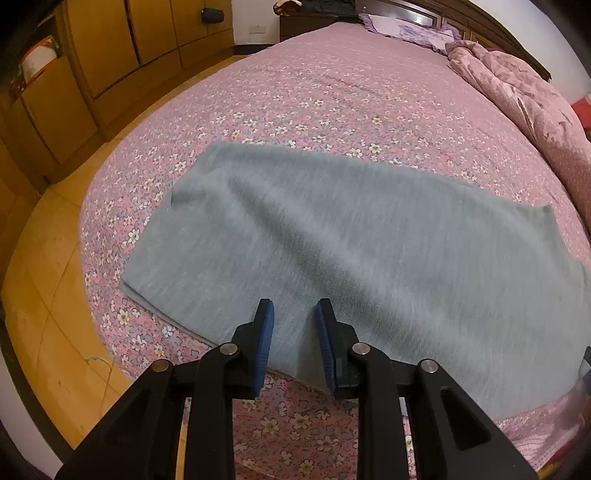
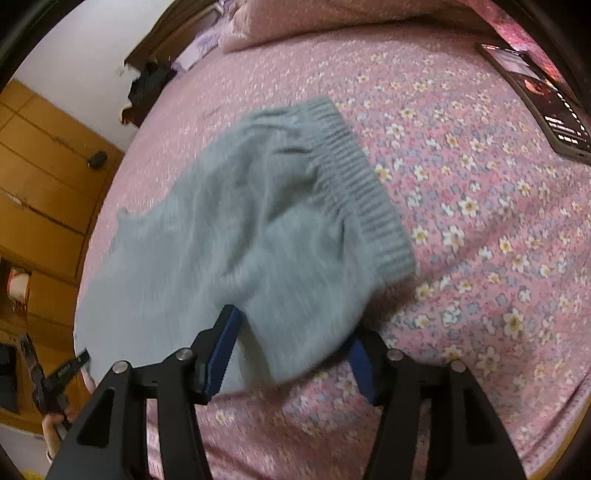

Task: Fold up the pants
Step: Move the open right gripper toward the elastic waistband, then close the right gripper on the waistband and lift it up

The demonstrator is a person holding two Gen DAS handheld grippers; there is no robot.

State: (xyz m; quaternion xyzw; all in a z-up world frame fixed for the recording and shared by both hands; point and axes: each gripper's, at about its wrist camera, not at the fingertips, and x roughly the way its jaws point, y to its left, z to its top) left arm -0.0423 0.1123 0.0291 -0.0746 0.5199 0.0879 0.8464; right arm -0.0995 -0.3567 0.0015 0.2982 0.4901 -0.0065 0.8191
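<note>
Grey knit pants (image 1: 332,229) lie folded lengthwise across the pink floral bed sheet (image 1: 332,92). My left gripper (image 1: 294,306) stands over their near edge. Its blue pads are a little apart with fabric lying between them, and they do not press on it. In the right wrist view the pants (image 2: 240,229) are blurred, and their ribbed waistband (image 2: 354,177) curves toward the far right. My right gripper (image 2: 291,321) stands wide at the near corner of the waist end. A loose bulge of cloth sits between its fingers and hides the right fingertip.
A dark phone (image 2: 546,107) lies on the sheet (image 2: 480,221) at the far right. A bunched pink quilt (image 1: 524,110) and purple pillows (image 1: 406,27) sit at the head of the bed. Wooden wardrobes (image 1: 110,55) and yellow floor (image 1: 48,277) lie left of the bed.
</note>
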